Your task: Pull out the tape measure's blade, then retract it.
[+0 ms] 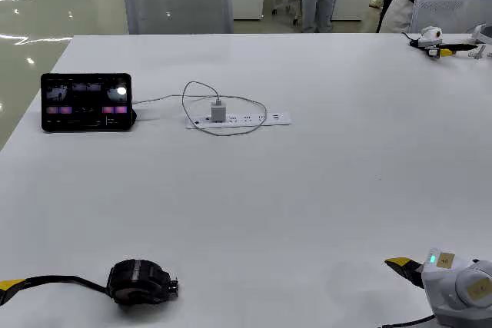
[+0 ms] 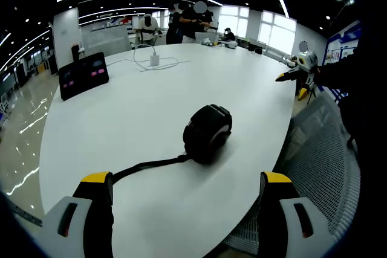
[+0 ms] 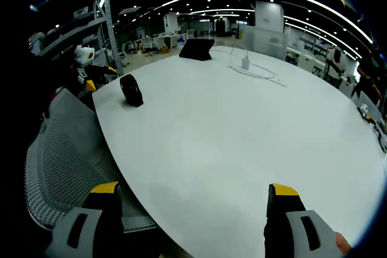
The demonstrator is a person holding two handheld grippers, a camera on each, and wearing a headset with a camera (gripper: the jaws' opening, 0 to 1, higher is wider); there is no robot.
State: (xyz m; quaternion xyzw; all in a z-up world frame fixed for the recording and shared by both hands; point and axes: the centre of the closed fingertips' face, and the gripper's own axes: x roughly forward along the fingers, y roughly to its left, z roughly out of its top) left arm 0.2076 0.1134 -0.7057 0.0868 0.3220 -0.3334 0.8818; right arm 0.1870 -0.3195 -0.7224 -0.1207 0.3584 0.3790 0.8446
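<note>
The black tape measure (image 1: 138, 282) lies on the white table (image 1: 307, 190) near its front edge, blade in. Its black strap (image 1: 54, 279) trails left toward a yellow jaw tip of my left gripper (image 1: 8, 285). In the left gripper view the tape measure (image 2: 208, 131) sits just ahead of my left gripper (image 2: 186, 180), which is open. The strap (image 2: 148, 165) ends close to the left-hand jaw. My right gripper (image 1: 403, 266) hovers at the front right, far from the tape measure (image 3: 130, 89). It is my right gripper (image 3: 193, 190), open, that holds nothing.
A dark tablet (image 1: 86, 102) stands at the left. A power strip (image 1: 238, 119) with a charger and looped cable lies mid-table. Another gripper device (image 1: 442, 42) rests at the far right. A mesh chair (image 3: 60, 149) is at the front edge. People stand beyond the table.
</note>
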